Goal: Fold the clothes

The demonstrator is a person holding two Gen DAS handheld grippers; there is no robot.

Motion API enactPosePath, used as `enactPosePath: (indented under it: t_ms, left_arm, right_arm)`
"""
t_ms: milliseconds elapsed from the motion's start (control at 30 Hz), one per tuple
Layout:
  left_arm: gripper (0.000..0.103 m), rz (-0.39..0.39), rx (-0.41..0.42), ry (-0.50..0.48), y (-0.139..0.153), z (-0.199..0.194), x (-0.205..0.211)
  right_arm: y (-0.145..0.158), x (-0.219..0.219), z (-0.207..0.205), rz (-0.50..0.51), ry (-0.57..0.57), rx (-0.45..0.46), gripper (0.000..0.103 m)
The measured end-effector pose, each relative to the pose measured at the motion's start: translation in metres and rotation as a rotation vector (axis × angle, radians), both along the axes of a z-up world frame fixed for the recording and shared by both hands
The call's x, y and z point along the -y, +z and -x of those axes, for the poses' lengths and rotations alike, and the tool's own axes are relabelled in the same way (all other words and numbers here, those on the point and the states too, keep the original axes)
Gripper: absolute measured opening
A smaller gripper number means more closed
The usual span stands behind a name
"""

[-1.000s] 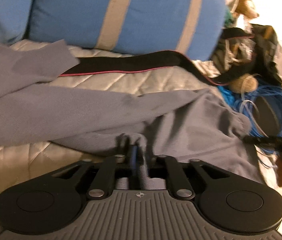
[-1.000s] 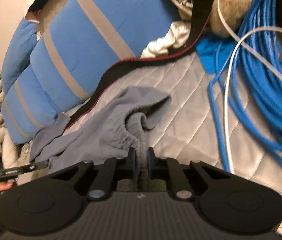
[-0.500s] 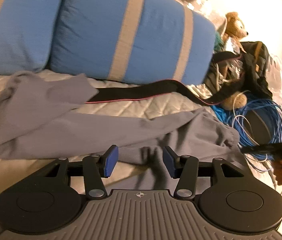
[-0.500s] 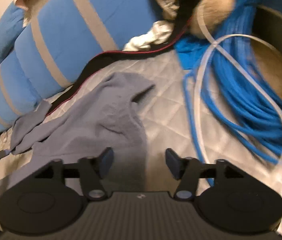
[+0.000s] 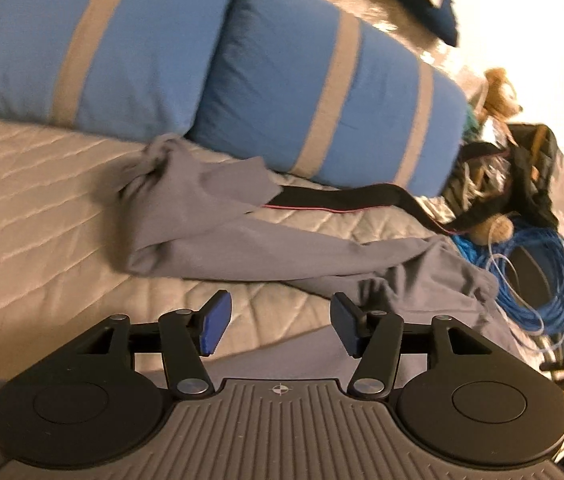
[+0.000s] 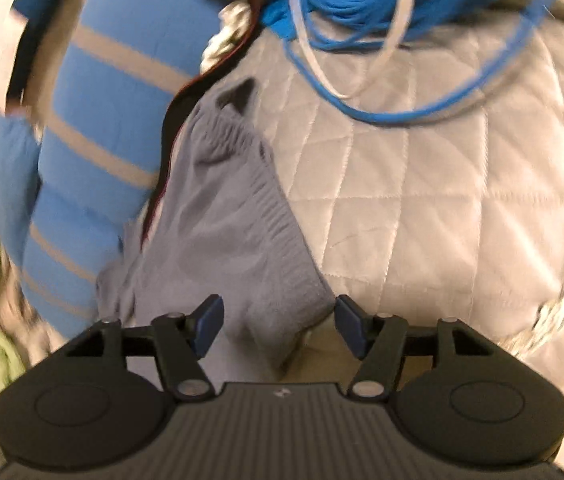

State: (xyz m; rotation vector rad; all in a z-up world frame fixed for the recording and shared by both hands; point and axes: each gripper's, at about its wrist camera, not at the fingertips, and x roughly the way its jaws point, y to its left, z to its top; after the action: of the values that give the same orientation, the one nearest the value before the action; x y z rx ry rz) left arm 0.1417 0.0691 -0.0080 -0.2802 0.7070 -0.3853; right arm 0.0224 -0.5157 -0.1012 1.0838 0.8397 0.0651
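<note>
Grey trousers (image 5: 273, 240) lie spread across a quilted cream bedspread (image 5: 29, 216), one leg bunched against the blue pillows. My left gripper (image 5: 279, 326) hovers above the bedspread near the trousers' lower edge, its jaws still opening with nothing between the blue pads. In the right wrist view the elastic waistband (image 6: 241, 216) of the trousers runs up from the right gripper (image 6: 277, 328). That gripper is open, and the cloth's near corner lies loose beneath its jaws.
Two blue pillows (image 5: 322, 92) with tan stripes line the back. A black strap (image 5: 346, 196) trails over the quilt. A coil of blue cable (image 5: 538, 276) with a white cord (image 6: 310, 52), a teddy bear (image 5: 498, 92) and a dark bag (image 5: 530, 176) crowd the right.
Both grippers were shut on the grey cloth a second ago and have let it go. Both have pulled back from it, and the right view has rolled.
</note>
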Motion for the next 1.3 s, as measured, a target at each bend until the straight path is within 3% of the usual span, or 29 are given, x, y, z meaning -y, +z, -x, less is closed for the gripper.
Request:
enactPosePath:
  t_ms: [133,233,333,367,400,500,567,733,833,933,1000,1100,1200,1300]
  left_arm:
    - [0.053,0.028,-0.015,0.072,-0.003,-0.006,-0.015]
    - [0.053,0.049,-0.026,0.107,-0.006,-0.010,-0.021]
    - [0.053,0.061,-0.042,0.111,-0.008,-0.012,-0.020]
    - [0.053,0.061,-0.043,0.105,-0.008,-0.013,-0.018]
    - [0.053,0.056,-0.042,0.097,-0.008,-0.013,-0.015]
    - [0.053,0.041,-0.041,0.078,-0.009,-0.014,-0.007]
    - [0.053,0.037,-0.045,0.070,-0.011,-0.014,-0.003]
    - [0.053,0.033,-0.058,0.069,-0.014,-0.016,-0.003]
    - [0.053,0.033,-0.061,0.082,-0.015,-0.018,-0.006]
    - [0.053,0.034,-0.063,0.111,-0.014,-0.019,-0.011]
    - [0.053,0.032,-0.062,0.134,-0.014,-0.020,-0.015]
    - [0.053,0.028,-0.059,0.161,-0.013,-0.021,-0.018]
    - [0.053,0.025,-0.053,0.177,-0.012,-0.024,-0.019]
    - [0.053,0.010,-0.049,0.213,-0.009,-0.027,-0.020]
  right_arm:
    - [-0.015,-0.002,0.008,-0.136,-0.110,0.023,0.071]
    - [-0.015,-0.012,0.011,-0.147,-0.135,0.036,0.067]
    - [-0.017,-0.013,0.016,-0.127,-0.207,0.032,0.022]
    - [-0.017,-0.012,0.017,-0.108,-0.233,0.021,0.012]
    - [-0.015,-0.011,0.018,-0.071,-0.248,0.024,0.010]
    - [0.008,-0.015,0.021,0.115,-0.253,0.057,0.009]
    - [0.022,-0.013,0.025,0.170,-0.250,0.070,0.008]
    - [0.040,0.003,0.032,0.252,-0.249,0.055,0.008]
    - [0.033,0.006,0.036,0.261,-0.238,0.008,0.009]
    - [0.032,0.000,0.037,0.294,-0.220,-0.037,0.022]
    - [0.040,-0.005,0.039,0.368,-0.220,-0.033,0.055]
    - [0.064,-0.015,0.037,0.513,-0.198,0.022,0.077]
    - [0.094,-0.031,0.022,0.640,-0.121,0.096,0.094]
    - [0.125,-0.055,-0.004,0.756,-0.016,0.173,0.101]
